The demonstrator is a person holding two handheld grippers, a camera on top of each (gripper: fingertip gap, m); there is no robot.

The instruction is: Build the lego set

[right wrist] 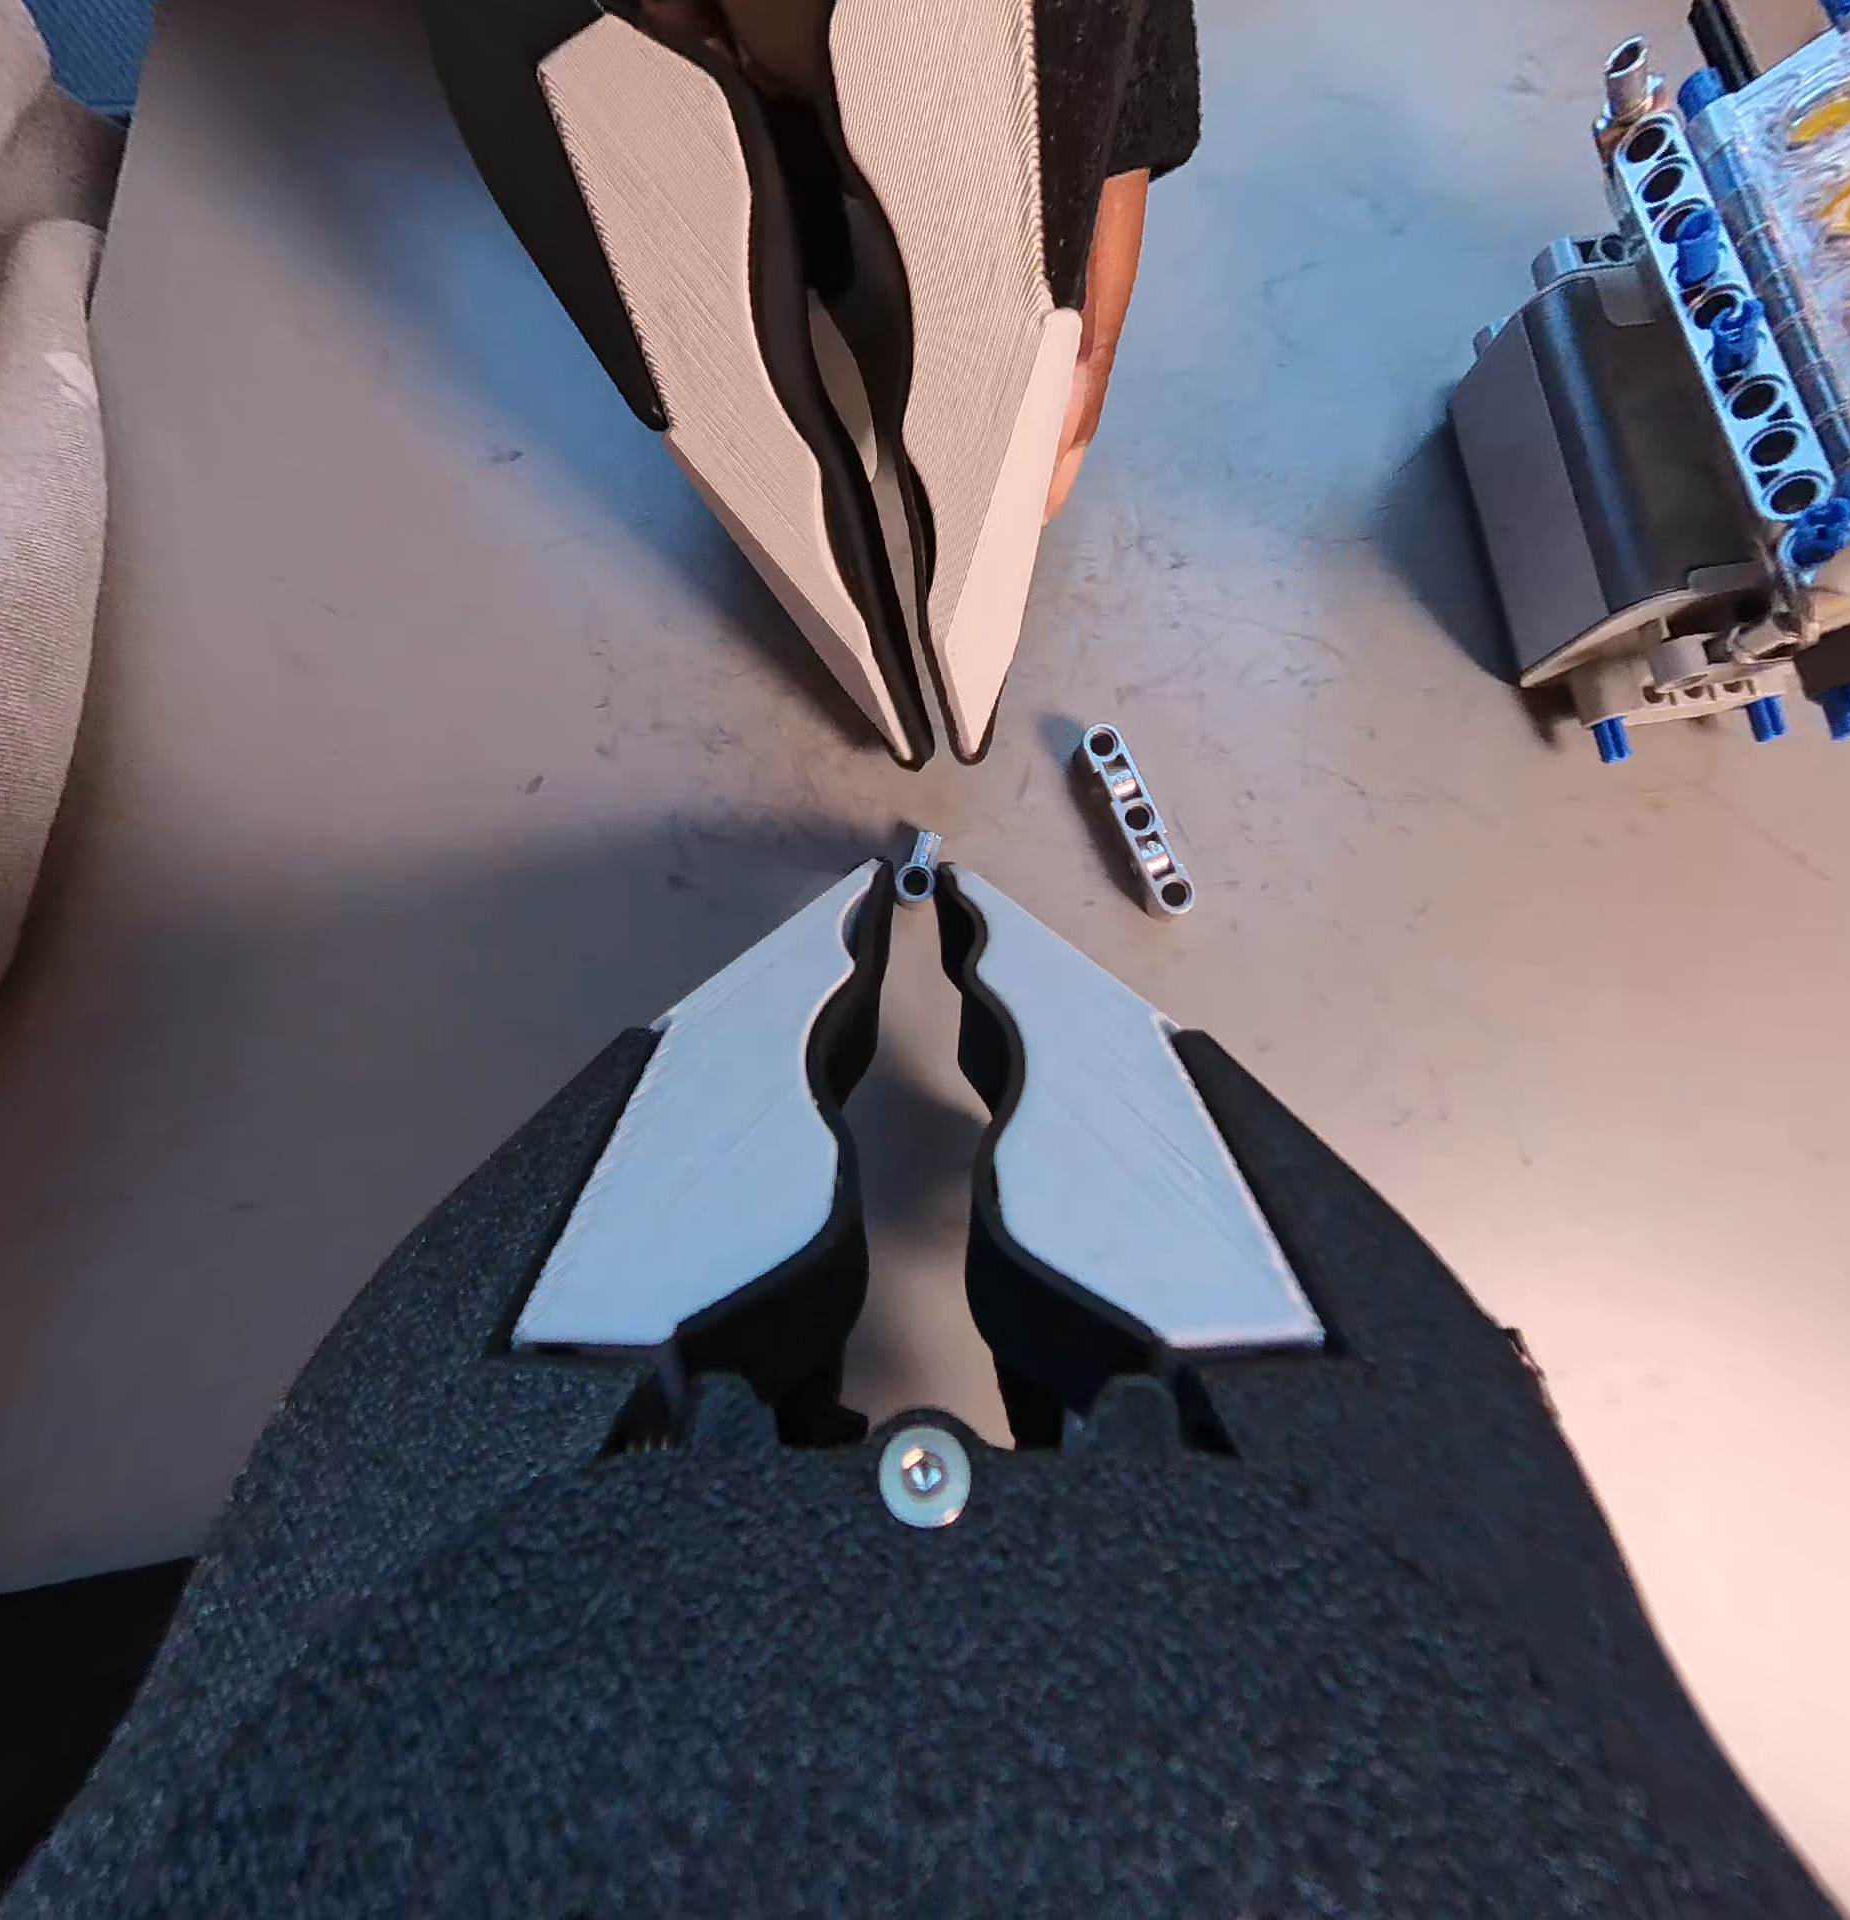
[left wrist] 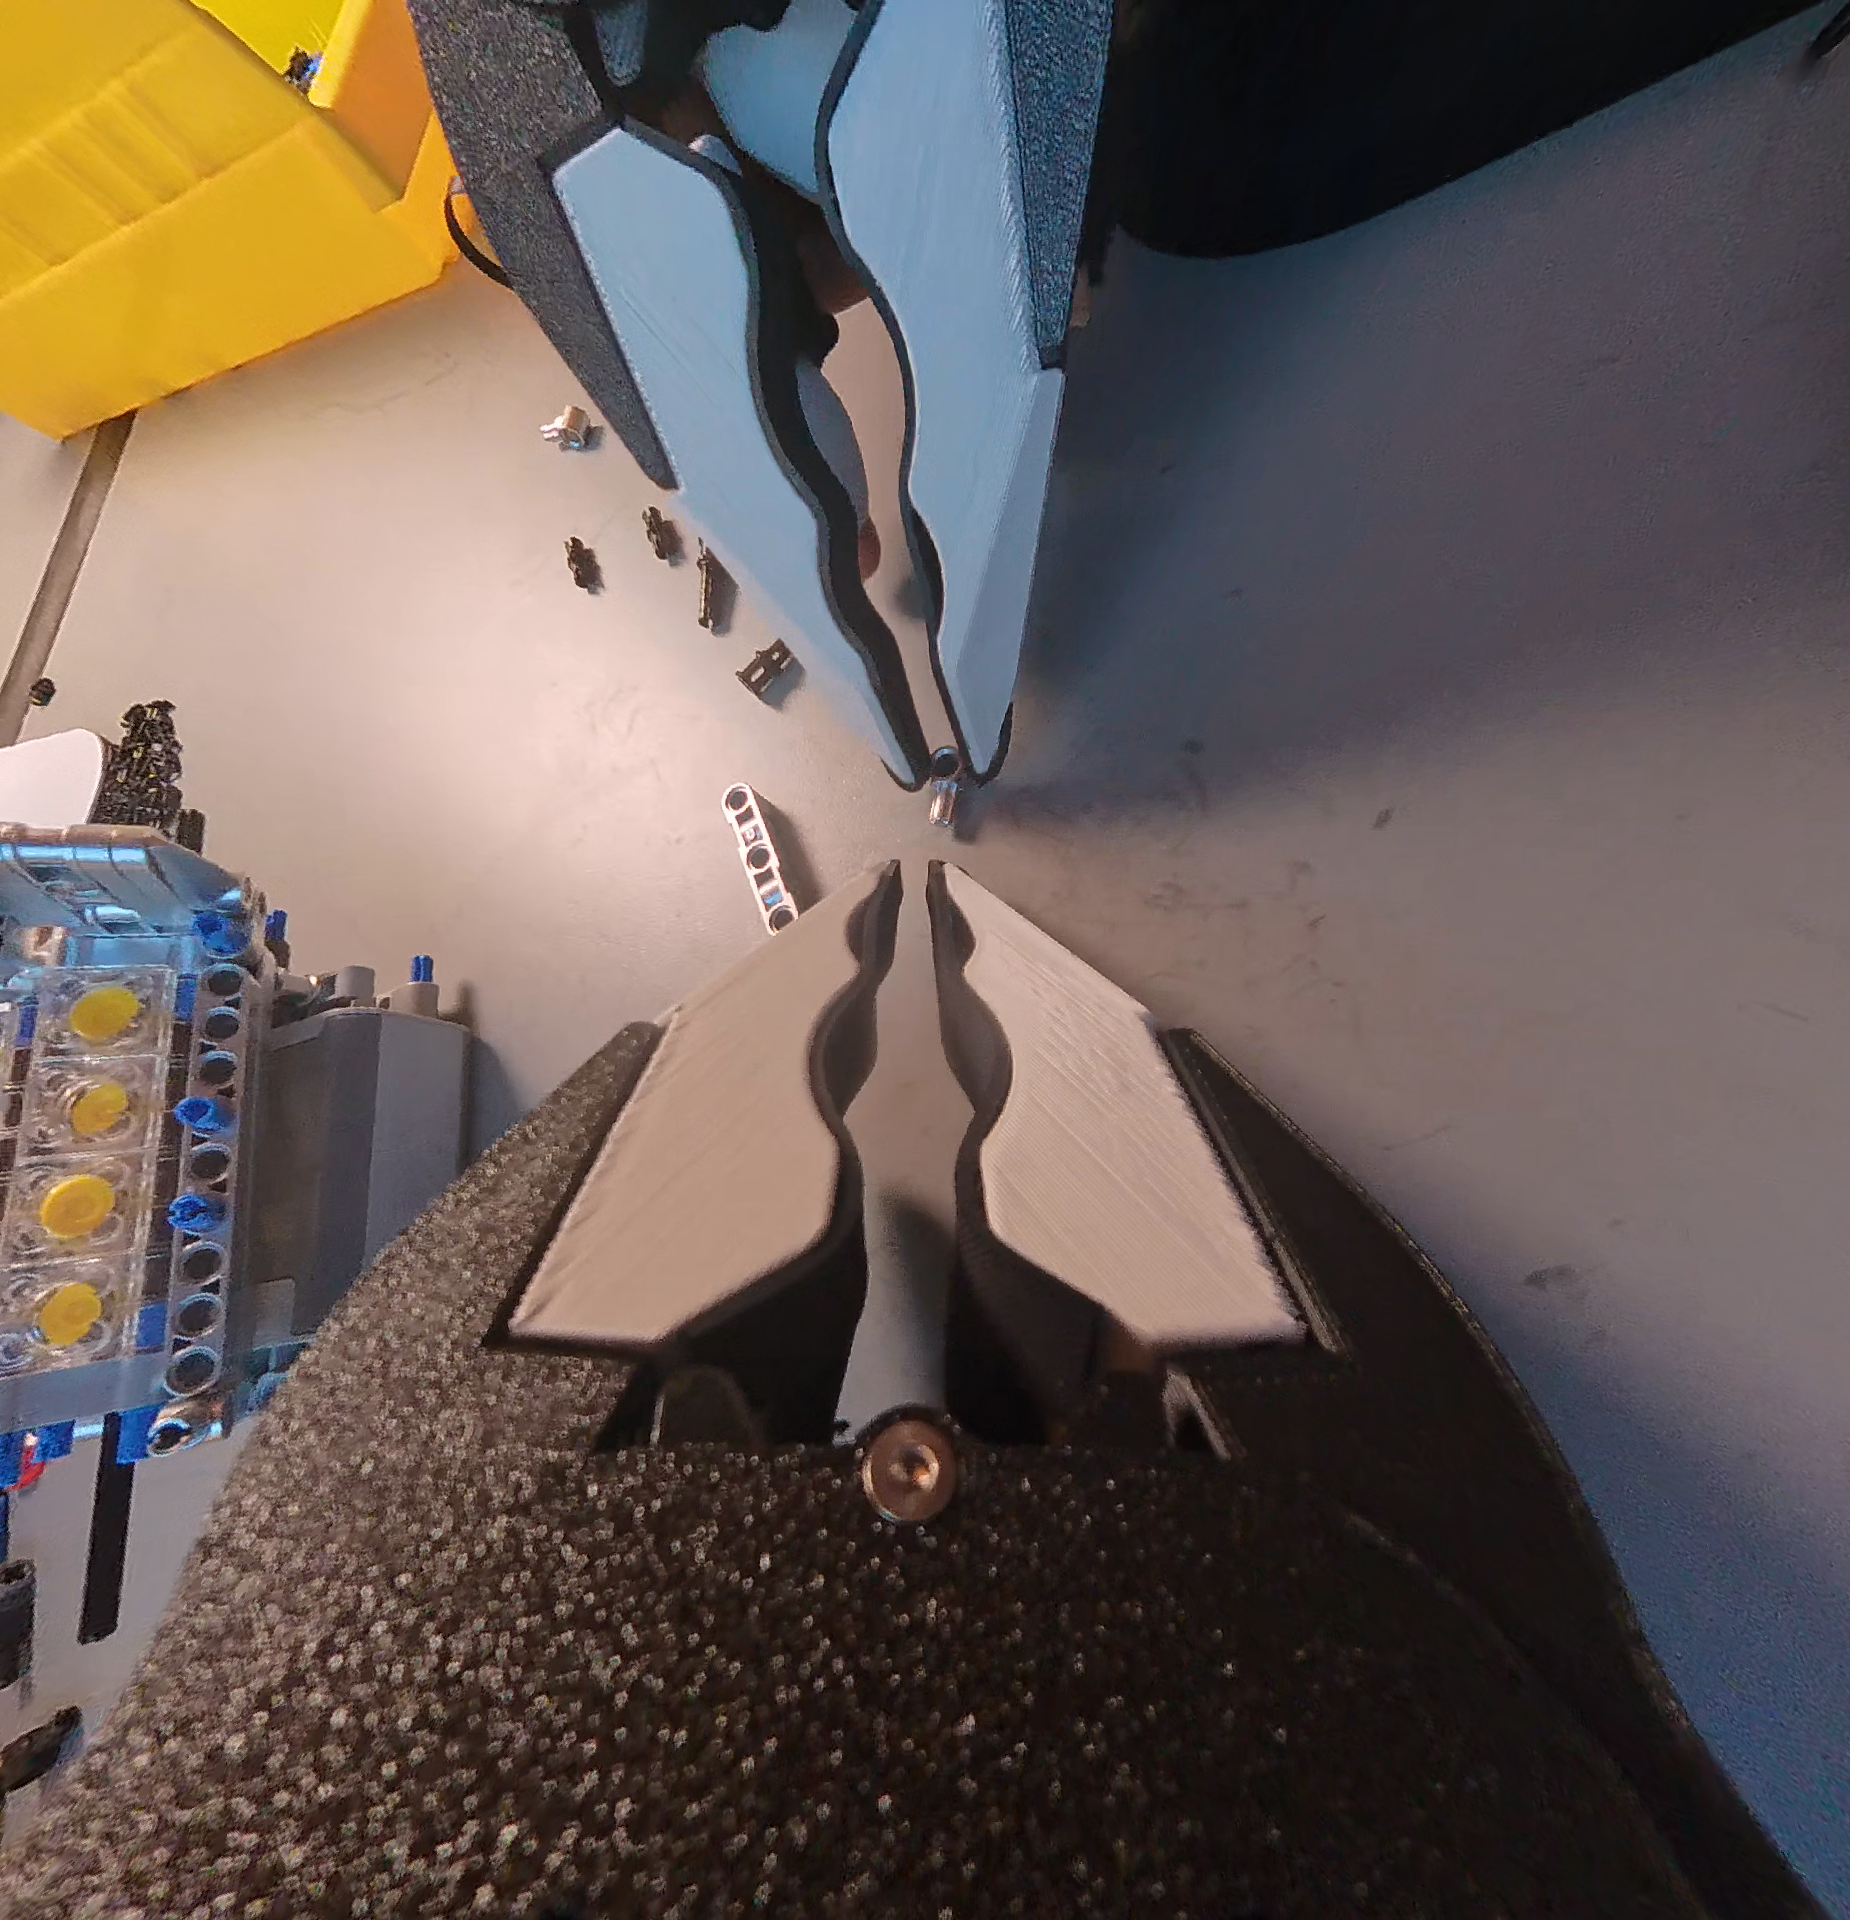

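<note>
My right gripper (right wrist: 916, 871) is shut on a small grey tubular connector (right wrist: 916, 881), held at the fingertips just above the grey table (right wrist: 381, 623). In the left wrist view the right gripper (left wrist: 947, 774) comes in from the top with the same connector (left wrist: 944, 795) at its tips. My left gripper (left wrist: 910, 868) faces it tip to tip, a short gap away; its jaws are closed to a narrow slit with nothing between them. It also shows in the right wrist view (right wrist: 936, 750). A grey five-hole beam (left wrist: 760, 857) (right wrist: 1139, 821) lies flat on the table beside both tips.
A brick-built model with clear plates, yellow round studs and blue pins (left wrist: 100, 1174) (right wrist: 1731, 364) stands to one side. Several small black pins (left wrist: 713, 592) and a small grey connector (left wrist: 568, 426) lie loose. A yellow bin (left wrist: 173, 208) sits far left. A hand (right wrist: 1092, 395) holds the left gripper. My two grippers' fingertips are within a few centimetres of each other.
</note>
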